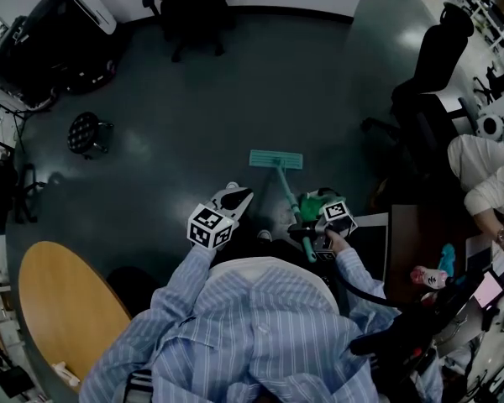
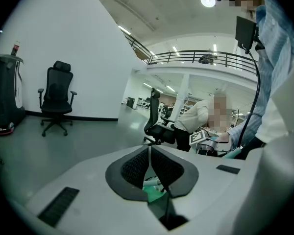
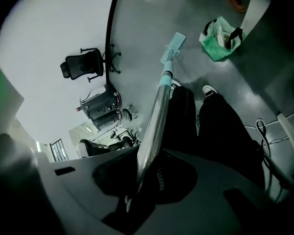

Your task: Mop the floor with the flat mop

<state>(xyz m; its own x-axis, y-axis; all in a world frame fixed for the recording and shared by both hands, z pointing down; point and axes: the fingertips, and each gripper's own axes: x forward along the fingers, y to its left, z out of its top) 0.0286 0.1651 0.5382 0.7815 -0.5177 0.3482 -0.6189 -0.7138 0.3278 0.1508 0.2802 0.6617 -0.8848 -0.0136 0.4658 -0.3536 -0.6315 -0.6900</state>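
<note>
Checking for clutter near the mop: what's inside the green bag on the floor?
The green bag stands open, and pale crumpled material shows at its mouth. What that material is, and anything beneath it, is covered.

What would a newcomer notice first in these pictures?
The teal mop head lies flat on the dark floor in the middle of the head view. Its handle runs back into the right gripper, which is shut on it. The left gripper hangs to the handle's left, jaws together and empty, and a green bag sits on the floor just right of the handle.
</note>
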